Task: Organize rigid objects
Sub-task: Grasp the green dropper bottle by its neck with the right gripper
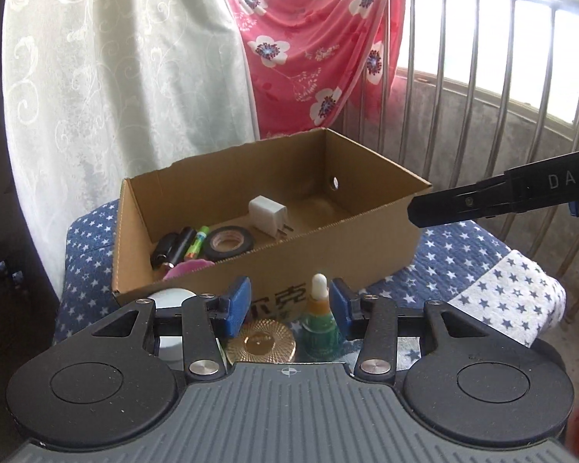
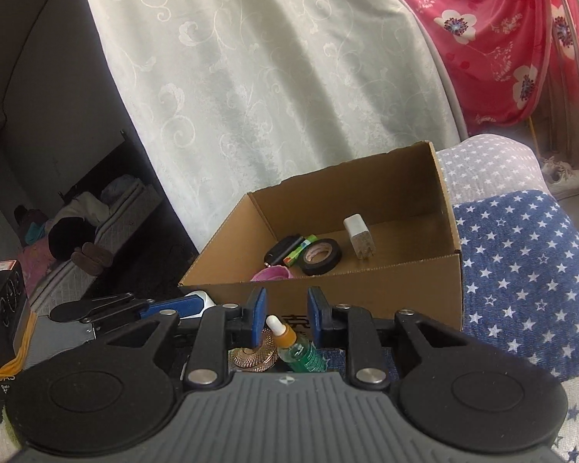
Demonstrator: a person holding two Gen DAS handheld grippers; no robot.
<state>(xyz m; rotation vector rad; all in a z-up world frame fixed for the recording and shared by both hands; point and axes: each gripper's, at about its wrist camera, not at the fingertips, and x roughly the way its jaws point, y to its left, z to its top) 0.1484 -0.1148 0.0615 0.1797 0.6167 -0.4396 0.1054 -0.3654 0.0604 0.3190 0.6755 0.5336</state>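
From the left wrist camera, the left gripper (image 1: 291, 305) hangs with its blue pads apart and nothing pressed between them. A green dropper bottle (image 1: 321, 328) with a white tip stands just inside the right-hand pad, whether touching it cannot be told, and a round gold lid (image 1: 260, 342) lies flat below the left-hand pad. Straight ahead of the fingers sits an open cardboard box (image 1: 366, 254) on a star-patterned blue cloth (image 1: 463, 254). Inside the box, toward the gripper's left, lie a roll of black tape (image 1: 229, 244), a green tube (image 1: 197, 245) and a black cylinder (image 1: 173, 250); a white charger plug (image 1: 266, 214) stands farther in. The other tool's black finger reaches in from the right over the box's near right corner. From the right wrist camera, the right gripper (image 2: 285, 314) is also released, its pads standing a narrow way apart and empty. The dropper bottle (image 2: 295, 347) lies tilted below the gap between them, with the gold lid (image 2: 253, 355) just to its left. The box (image 2: 366, 289) stands directly ahead, holding the tape (image 2: 320, 255), the plug (image 2: 359, 236) and a pink item (image 2: 272, 273) at its near wall. The left gripper's body (image 2: 108, 308) shows low at the left.
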